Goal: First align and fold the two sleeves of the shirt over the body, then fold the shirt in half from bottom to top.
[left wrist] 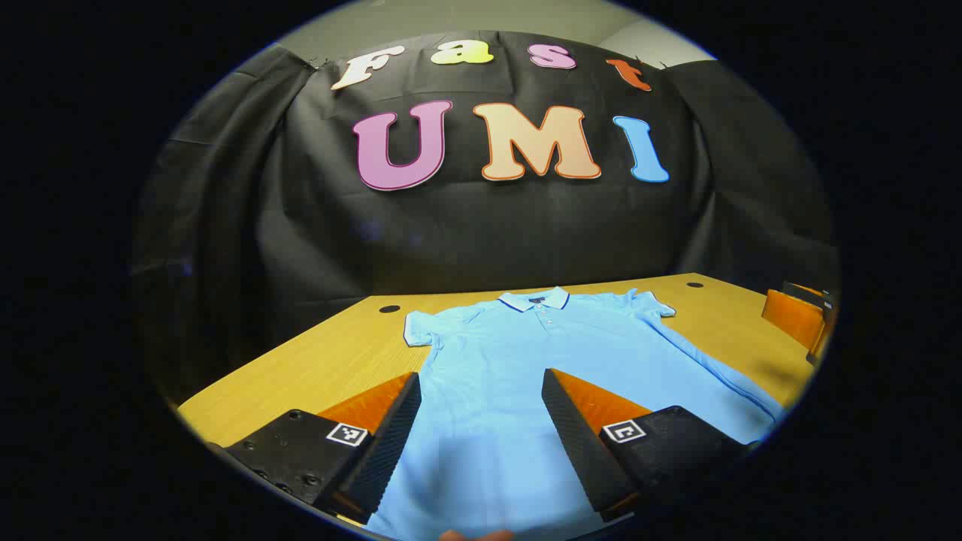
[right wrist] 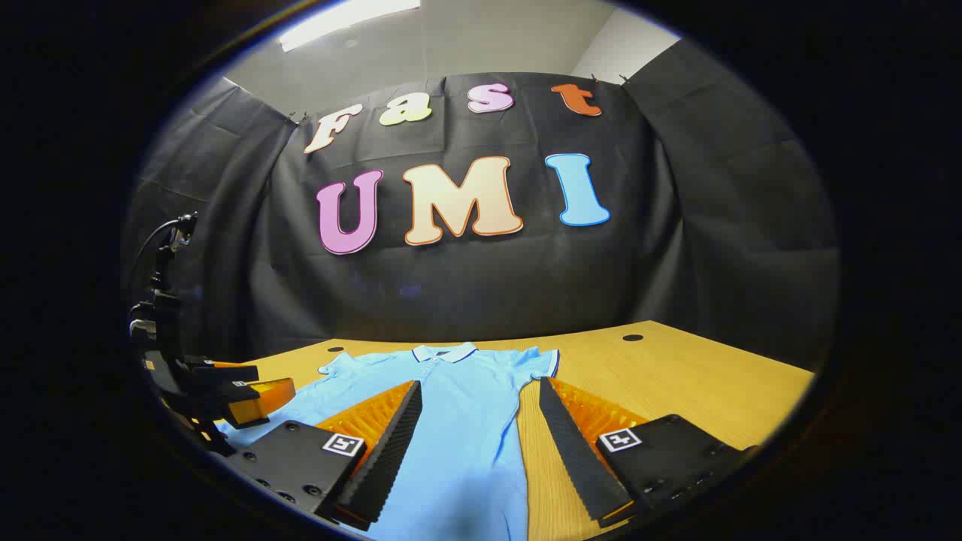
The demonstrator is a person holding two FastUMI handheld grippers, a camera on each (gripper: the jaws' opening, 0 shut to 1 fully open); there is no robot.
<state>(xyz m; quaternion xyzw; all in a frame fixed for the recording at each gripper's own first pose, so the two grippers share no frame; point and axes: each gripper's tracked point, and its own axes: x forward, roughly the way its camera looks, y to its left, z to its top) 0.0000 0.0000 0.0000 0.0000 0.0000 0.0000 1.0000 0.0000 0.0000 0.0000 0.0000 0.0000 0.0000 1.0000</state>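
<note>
On the wooden worktop (left wrist: 316,361) a light blue polo shirt (left wrist: 511,361) lies flat and face up, unfolded, its long axis running from the near edge toward the black cloth wall (left wrist: 466,240), collar (left wrist: 535,300) at the far end and hem toward the claws. The hem itself is cut off at the bottom of both views, so I cannot tell how it lies. Both short sleeves are spread outward: in the left gripper view the left sleeve (left wrist: 418,329) and the right sleeve (left wrist: 652,302) sit to either side of the collar, neither folded in. The left claw (left wrist: 481,421) hangs over the lower body of the shirt with its jaws wide apart and nothing between them but cloth below; whether its tips touch the fabric is hard to make out. The right claw (right wrist: 478,432) is likewise spread wide, poised above the shirt's right side edge, one finger over the cloth and the other over bare wood. In the right gripper view the left claw shows again at the far left, partly lost in the dark rim.
</note>
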